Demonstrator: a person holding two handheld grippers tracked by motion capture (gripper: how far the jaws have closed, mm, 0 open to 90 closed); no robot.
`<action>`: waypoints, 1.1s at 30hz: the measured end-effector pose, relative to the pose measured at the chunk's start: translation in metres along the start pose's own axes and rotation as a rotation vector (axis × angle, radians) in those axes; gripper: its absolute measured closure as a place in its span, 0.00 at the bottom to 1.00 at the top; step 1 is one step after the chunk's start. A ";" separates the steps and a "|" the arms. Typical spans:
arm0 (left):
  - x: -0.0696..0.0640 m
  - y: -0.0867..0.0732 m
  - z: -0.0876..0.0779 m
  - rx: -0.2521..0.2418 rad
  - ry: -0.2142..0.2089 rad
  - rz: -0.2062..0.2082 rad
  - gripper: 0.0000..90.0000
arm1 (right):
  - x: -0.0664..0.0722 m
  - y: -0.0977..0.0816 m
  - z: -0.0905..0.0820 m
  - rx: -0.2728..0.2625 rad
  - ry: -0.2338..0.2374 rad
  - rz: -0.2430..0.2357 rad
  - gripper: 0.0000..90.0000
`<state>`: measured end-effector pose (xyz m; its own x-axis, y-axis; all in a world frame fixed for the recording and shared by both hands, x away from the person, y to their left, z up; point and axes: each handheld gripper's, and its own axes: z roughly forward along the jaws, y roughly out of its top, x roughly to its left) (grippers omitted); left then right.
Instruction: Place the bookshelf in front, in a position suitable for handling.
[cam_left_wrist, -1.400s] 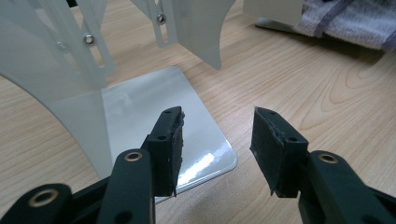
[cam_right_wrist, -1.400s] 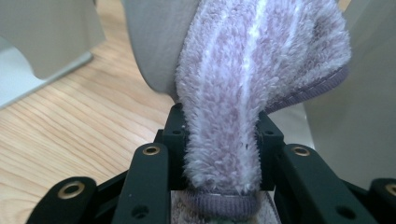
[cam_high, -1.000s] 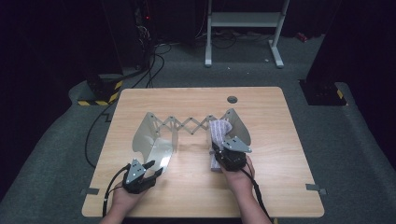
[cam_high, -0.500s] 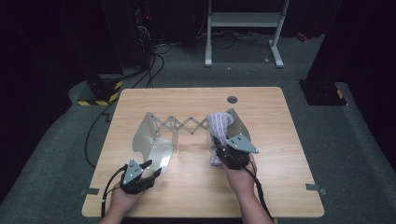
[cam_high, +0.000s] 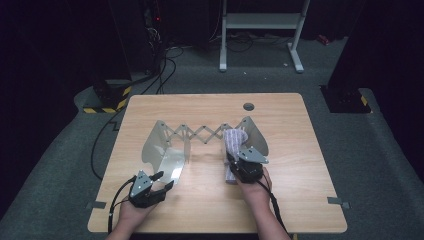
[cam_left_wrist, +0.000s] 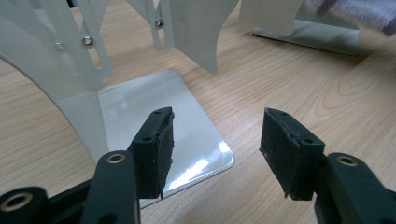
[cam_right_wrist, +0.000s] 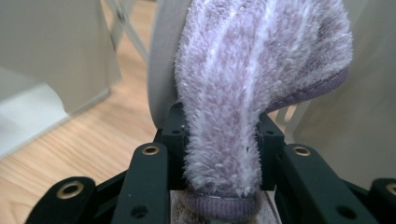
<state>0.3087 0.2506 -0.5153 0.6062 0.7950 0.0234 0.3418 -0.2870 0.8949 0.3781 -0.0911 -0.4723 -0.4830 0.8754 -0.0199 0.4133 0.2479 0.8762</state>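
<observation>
Table (cam_high: 300, 150) of pale wood carries everything, with grey floor and dark stands behind its far edge. Rack (cam_high: 200, 134) of grey metal stands across the middle of the surface: two curved end plates joined by a scissor lattice, each plate with a flat foot lying on the wood; the left foot (cam_left_wrist: 159, 135) lies toward the near-left corner. Sock (cam_high: 234, 141), fluffy lilac with a ribbed cuff, is draped over the right end plate of the rack and runs down toward the near edge. Right gripper (cam_high: 239, 162) sits just on the near side of that plate, jaws pressed on either side of the sock; in the right gripper view the sock (cam_right_wrist: 243, 107) rises from between the pads and folds over the plate edge. Left gripper (cam_high: 162, 181) rests near the near-left corner, just beside the left foot, its jaws having just been opening; fingers (cam_left_wrist: 156, 149) stand well apart, nothing between them, one pad over the foot's corner
</observation>
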 end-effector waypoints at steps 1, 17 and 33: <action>0.000 0.000 0.000 -0.004 -0.010 -0.001 0.49 | 0.000 -0.003 0.004 0.017 -0.002 0.000 0.73; 0.000 0.001 0.002 -0.007 -0.024 -0.014 0.49 | 0.001 -0.028 0.033 0.162 -0.013 -0.029 0.73; -0.001 -0.001 0.002 0.008 -0.022 0.000 0.49 | 0.003 0.006 -0.004 0.000 -0.006 -0.034 0.73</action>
<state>0.3091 0.2485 -0.5174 0.6217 0.7832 0.0137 0.3475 -0.2915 0.8912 0.3757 -0.0886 -0.4650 -0.4922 0.8689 -0.0526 0.3964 0.2775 0.8751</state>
